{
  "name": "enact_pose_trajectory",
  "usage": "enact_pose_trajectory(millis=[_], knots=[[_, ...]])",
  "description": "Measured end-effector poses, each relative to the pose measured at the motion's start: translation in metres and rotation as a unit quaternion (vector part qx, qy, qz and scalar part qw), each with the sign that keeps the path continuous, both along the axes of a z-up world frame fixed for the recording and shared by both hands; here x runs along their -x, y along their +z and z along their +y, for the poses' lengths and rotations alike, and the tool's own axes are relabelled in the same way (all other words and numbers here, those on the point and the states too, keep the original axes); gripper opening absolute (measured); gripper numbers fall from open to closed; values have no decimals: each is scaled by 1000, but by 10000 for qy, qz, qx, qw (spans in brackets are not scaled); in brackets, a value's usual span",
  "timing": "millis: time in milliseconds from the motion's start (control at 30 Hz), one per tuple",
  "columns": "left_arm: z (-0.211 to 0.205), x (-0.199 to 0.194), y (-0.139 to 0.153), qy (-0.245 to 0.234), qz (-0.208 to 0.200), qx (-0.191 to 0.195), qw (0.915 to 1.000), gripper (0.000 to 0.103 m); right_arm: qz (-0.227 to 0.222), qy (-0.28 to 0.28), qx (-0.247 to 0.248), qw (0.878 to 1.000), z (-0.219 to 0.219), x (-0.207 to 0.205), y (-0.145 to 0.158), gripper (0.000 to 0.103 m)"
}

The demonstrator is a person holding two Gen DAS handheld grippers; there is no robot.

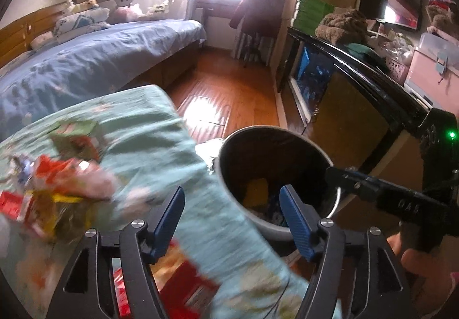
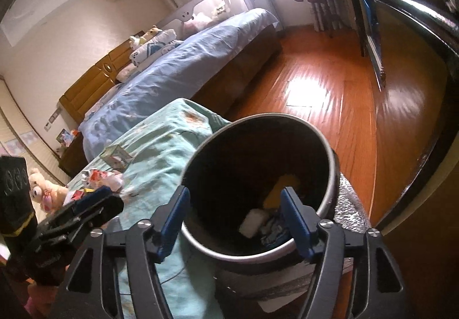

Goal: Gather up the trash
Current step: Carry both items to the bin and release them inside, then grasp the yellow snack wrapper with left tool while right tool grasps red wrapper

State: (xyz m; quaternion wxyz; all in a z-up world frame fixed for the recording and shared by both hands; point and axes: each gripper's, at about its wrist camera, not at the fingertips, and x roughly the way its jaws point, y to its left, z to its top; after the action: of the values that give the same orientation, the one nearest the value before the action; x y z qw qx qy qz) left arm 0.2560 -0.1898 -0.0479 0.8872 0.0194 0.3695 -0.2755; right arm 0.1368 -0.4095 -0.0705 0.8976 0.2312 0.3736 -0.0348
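Note:
A black trash bin (image 1: 275, 158) with a metal rim stands on the floor beside a table under a teal cloth (image 1: 160, 147). It holds yellow, white and blue scraps (image 2: 266, 218). Wrappers and a small green box lie in a blurred pile (image 1: 57, 175) on the cloth at the left. A red packet (image 1: 183, 287) lies near the table's front. My left gripper (image 1: 232, 221) is open and empty, over the table edge and the bin's rim. My right gripper (image 2: 235, 221) is open and empty above the bin's mouth (image 2: 258, 170). Each gripper shows in the other's view.
A bed (image 1: 86, 61) with blue bedding lies behind the table. A black-topped cabinet (image 1: 358, 81) with clutter runs along the right. Wooden floor (image 2: 315, 95) stretches between them. A teddy bear (image 2: 43, 187) sits at the far left.

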Motion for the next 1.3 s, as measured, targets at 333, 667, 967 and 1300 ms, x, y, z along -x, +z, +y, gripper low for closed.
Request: enact_pose_trajectory(millis=[333,667,967,1300], knots=[[80,31,2,665,73,233,9975,68,-52,424,-221,9988,52,-4,1,74],[144,61,0,1288,140,231,9913,68,-87,1117,-351,9931,108,-9,0,77],[158,48,6,1497,287,221,9881,68,-91,1729,-424,9840,142,-20,-8,81],[133,14,-1,1449,403,183,9885,65,179,1929,-674,9787,149,-34,-26,77]])
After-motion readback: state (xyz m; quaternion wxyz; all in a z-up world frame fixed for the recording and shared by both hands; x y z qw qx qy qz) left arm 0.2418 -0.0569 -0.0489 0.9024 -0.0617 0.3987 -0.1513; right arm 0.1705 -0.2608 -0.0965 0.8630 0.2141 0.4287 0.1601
